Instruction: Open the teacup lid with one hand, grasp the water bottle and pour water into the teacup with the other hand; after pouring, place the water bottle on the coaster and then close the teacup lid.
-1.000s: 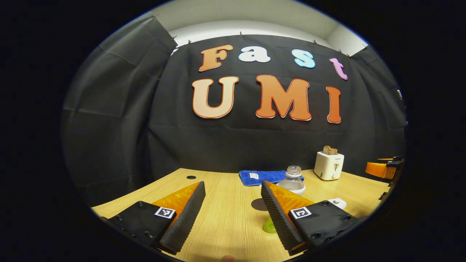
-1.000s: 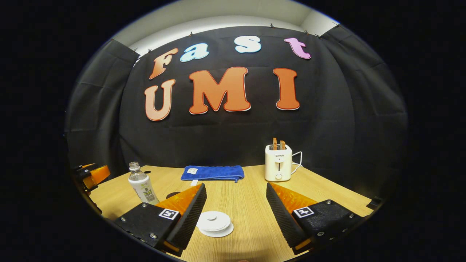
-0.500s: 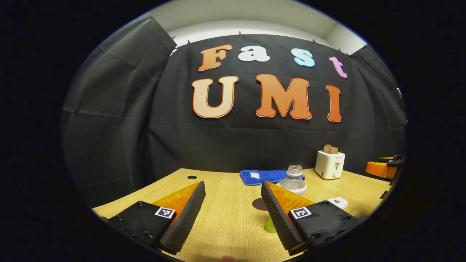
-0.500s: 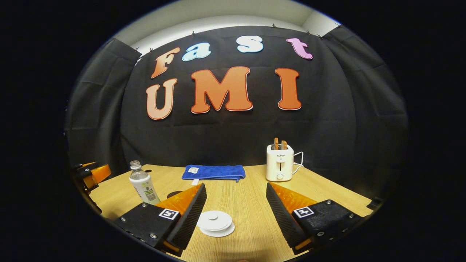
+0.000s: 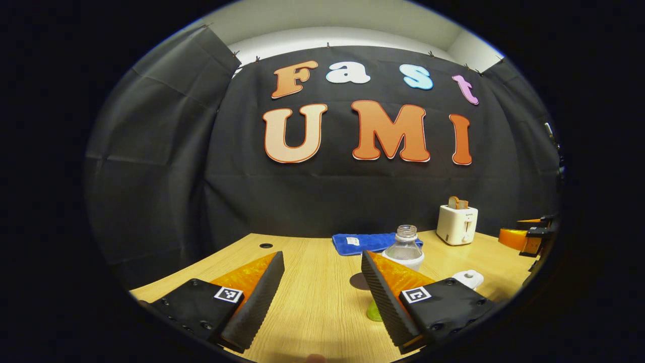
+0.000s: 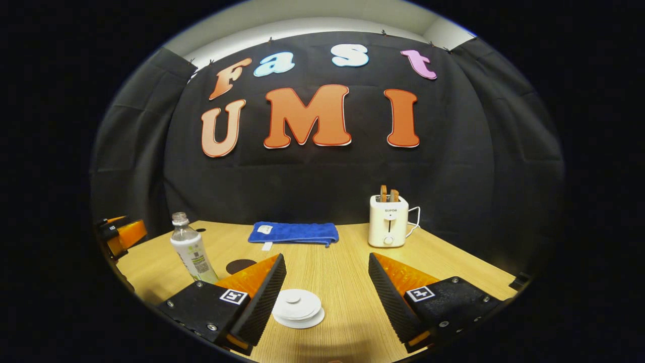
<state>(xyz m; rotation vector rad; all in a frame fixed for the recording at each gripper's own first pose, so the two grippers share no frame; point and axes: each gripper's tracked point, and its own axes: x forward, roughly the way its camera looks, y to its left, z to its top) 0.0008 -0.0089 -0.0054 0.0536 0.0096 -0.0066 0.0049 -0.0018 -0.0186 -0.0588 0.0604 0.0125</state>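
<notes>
Wooden counter (image 6: 342, 282) carries everything here. In the right gripper view the right hand-held gripper (image 6: 327, 292) hangs low over it with its fingers spread wide and nothing between them; the white teacup lid (image 6: 297, 306) sits just ahead of the left finger, and the cup beneath it is hard to make out. A clear water bottle (image 6: 190, 249) stands upright to the left, its base cut off by that finger, with a dark round coaster (image 6: 241, 265) just beside it. Farther back lie a folded blue cloth (image 6: 294, 233) and a white toaster (image 6: 387, 227).

In the left gripper view the left hand-held gripper (image 5: 322, 290) is likewise spread and empty. Its right finger hides most of the bottle (image 5: 404, 247) and of a small green thing (image 5: 374, 313), possibly the bottle's cap. The lid (image 5: 468, 277) peeks out past that finger, and the other gripper (image 5: 526, 237) shows at the right edge, partly cut off.
</notes>
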